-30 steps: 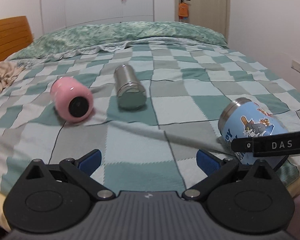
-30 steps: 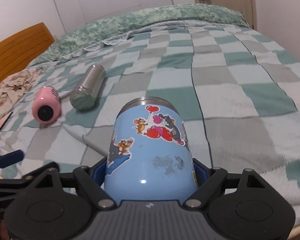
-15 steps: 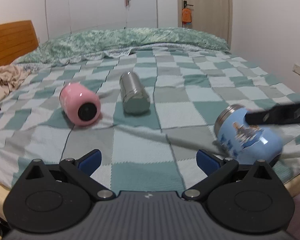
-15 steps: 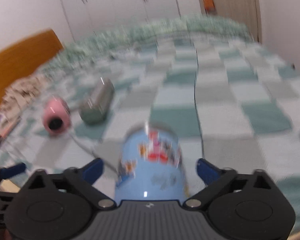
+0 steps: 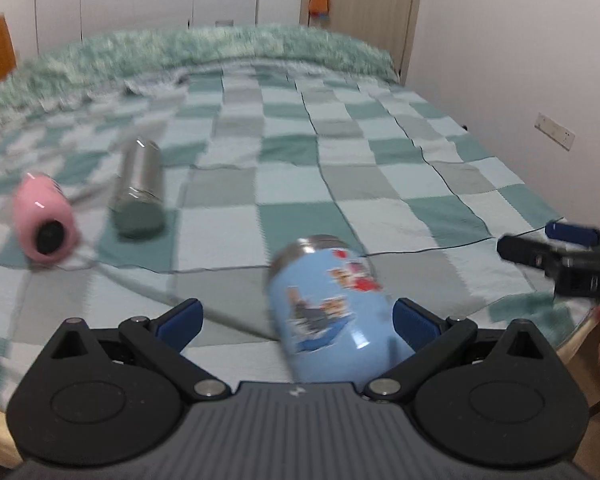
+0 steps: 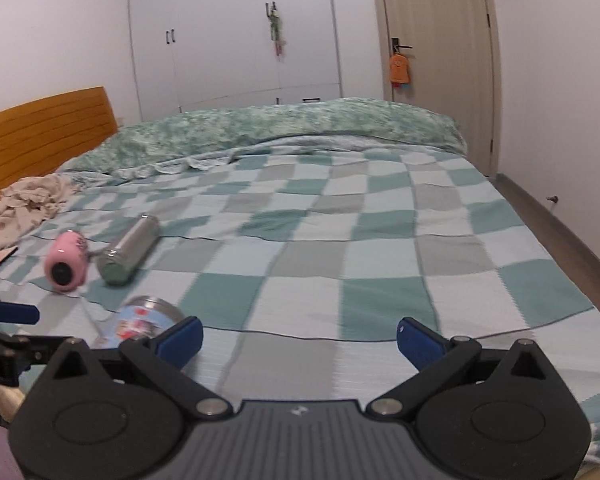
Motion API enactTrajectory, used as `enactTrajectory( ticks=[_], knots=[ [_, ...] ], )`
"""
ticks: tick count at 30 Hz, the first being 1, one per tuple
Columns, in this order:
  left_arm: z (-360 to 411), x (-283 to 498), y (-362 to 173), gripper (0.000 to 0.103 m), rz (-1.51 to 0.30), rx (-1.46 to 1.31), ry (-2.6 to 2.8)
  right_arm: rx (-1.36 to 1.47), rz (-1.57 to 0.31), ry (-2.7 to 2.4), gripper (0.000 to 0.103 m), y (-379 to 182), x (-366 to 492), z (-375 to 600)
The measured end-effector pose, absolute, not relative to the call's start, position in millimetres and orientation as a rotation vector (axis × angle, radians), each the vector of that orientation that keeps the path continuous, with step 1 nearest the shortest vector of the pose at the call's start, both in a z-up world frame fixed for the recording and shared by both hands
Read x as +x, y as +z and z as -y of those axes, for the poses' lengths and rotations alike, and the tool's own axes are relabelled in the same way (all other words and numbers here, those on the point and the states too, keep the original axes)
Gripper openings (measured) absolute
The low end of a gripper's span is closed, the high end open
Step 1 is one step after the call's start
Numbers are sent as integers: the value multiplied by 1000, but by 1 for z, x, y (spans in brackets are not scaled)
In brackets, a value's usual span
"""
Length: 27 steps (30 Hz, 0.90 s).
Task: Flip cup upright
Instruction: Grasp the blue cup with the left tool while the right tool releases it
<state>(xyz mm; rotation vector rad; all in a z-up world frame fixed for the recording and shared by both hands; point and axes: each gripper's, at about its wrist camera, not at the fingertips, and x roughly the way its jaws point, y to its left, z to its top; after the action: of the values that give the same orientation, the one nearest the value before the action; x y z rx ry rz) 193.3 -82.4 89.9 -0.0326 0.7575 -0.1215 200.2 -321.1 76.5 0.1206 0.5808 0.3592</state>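
A light blue cup with cartoon stickers [image 5: 328, 308] lies on its side on the checked bedspread, steel rim pointing away. It lies between the open fingers of my left gripper [image 5: 296, 318], close to the right finger [image 5: 414, 320]. In the right wrist view only its rim end [image 6: 144, 322] shows, left of my right gripper [image 6: 298, 338], which is open and empty. The right gripper also shows at the right edge of the left wrist view [image 5: 560, 256].
A pink cup [image 5: 44, 216] and a steel flask [image 5: 140, 190] lie on their sides at the left of the bed. Crumpled cloth [image 6: 28, 204] lies by the wooden headboard [image 6: 40, 128]. The bed's near edge is just under the grippers. A wall and door stand at the right.
My right gripper has opened, let go of the blue cup and moved off to the right. My left gripper has swung right and now has the lying cup between its fingers.
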Motion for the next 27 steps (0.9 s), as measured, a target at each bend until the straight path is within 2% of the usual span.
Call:
enactTrajectory(
  ticks=[11, 12, 13, 14, 21, 27],
  knots=[
    [99, 267, 54, 102, -969, -172, 13, 118, -621, 395, 103, 37, 222, 338],
    [99, 271, 50, 100, -991, -185, 16, 119, -624, 399, 103, 35, 224, 336],
    [99, 275, 46, 88, -1008, -201, 13, 120, -626, 405, 103, 33, 224, 335],
    [98, 277, 44, 88, -1022, -220, 9, 121, -629, 412, 103, 31, 225, 334],
    [106, 269, 47, 87, -975, -203, 18, 150, -625, 437, 103, 25, 220, 330],
    [113, 243, 61, 87, -850, -162, -20, 185, -614, 431, 103, 23, 208, 332]
  ],
)
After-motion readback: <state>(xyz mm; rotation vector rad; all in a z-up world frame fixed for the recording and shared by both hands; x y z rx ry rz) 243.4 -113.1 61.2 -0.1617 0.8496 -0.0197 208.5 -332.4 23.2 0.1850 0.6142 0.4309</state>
